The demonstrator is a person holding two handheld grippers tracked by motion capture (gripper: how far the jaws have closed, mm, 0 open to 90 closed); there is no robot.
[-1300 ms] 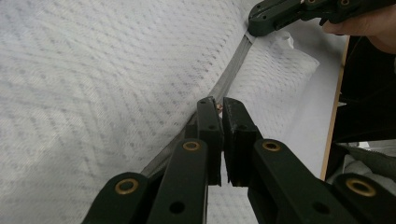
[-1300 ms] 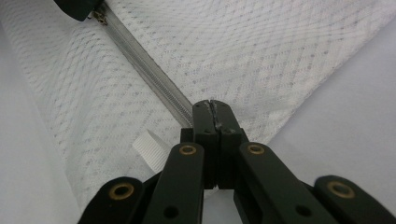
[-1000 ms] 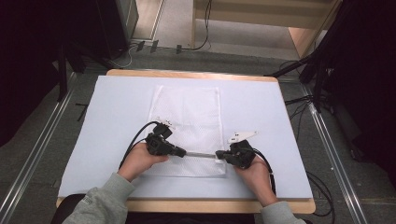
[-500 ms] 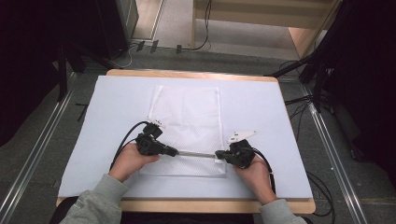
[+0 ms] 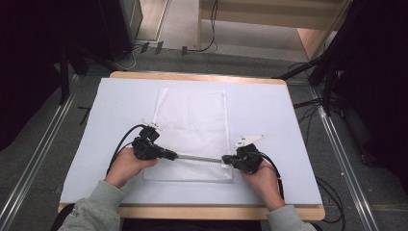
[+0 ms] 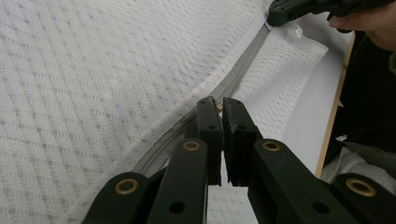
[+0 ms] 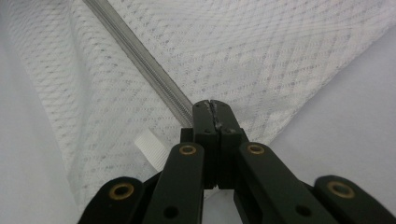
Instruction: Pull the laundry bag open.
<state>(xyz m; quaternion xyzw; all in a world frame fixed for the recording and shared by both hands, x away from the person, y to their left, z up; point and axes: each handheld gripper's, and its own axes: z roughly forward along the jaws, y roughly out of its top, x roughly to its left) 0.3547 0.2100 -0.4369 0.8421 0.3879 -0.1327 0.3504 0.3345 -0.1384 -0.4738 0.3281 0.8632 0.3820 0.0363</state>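
Both tools worked a white mesh bag [image 5: 192,130] on the table [image 5: 288,130]: the left tool [image 6: 219,105] apparently pinched the zipper [image 6: 243,70] pull, while the right tool [image 7: 210,106] clamped the bag's corner; steady, level tension would serve best.

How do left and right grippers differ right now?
The left gripper sits at the zipper's left end, its jaws pinching the small slider; the right gripper sits at the right end, its jaws clamped on the mesh bag's zipper end. Both are shut, facing each other along the zipper.
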